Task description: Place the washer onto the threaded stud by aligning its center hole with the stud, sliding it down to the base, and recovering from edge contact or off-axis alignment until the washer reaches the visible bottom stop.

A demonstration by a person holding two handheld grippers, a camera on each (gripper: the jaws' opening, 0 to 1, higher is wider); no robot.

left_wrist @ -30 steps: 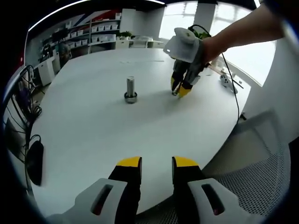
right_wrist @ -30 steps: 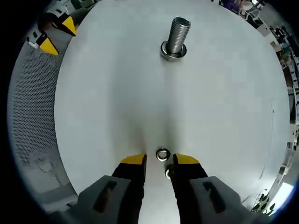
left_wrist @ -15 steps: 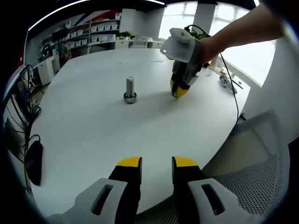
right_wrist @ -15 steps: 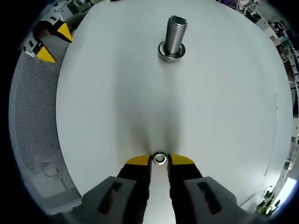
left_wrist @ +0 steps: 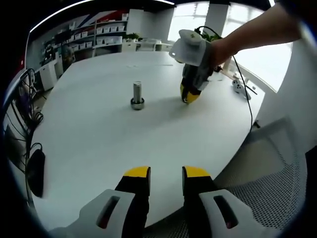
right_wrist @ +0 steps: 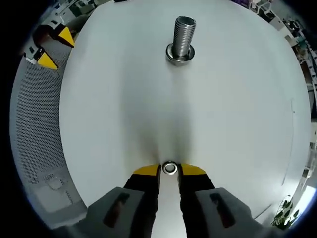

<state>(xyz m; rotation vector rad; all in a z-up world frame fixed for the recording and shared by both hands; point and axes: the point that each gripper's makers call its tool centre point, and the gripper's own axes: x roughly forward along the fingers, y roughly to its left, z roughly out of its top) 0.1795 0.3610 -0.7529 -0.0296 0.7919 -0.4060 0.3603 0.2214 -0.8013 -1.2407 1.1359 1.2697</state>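
Table: a broad white round-edged tabletop [left_wrist: 99, 144] carries everything; in the right gripper view its bare surface [right_wrist: 237, 99] spreads out ahead of the jaws.
Chair: a grey mesh office chair [left_wrist: 277, 168] sits just beside the table's rim, and its perforated fabric [right_wrist: 34, 114] also shows along the left of the right gripper view.
Left gripper: the black two-jaw tongs with yellow tips [left_wrist: 166, 172] hang over the near table edge, jaws standing apart with a clear gap and nothing between them; the yellow tips [right_wrist: 52, 47] also show at the upper left of the right gripper view, well apart from the stud.
Right gripper: the matching black tongs with yellow tips [right_wrist: 169, 169], held by a person's hand and bare forearm, point down with the tips at the tabletop [left_wrist: 188, 94]; the jaws are drawn in on the washer, one tip touching each side of it.
Stud: an upright silver threaded metal stud on a round flanged base [right_wrist: 181, 42] stands on the table [left_wrist: 137, 95], straight ahead of the right gripper and well apart from it.
Washer: a small silver ring-shaped metal washer [right_wrist: 170, 168] lies flat between the right gripper's tips, its centre hole facing up; whether it rests on the table or is just lifted cannot be told.
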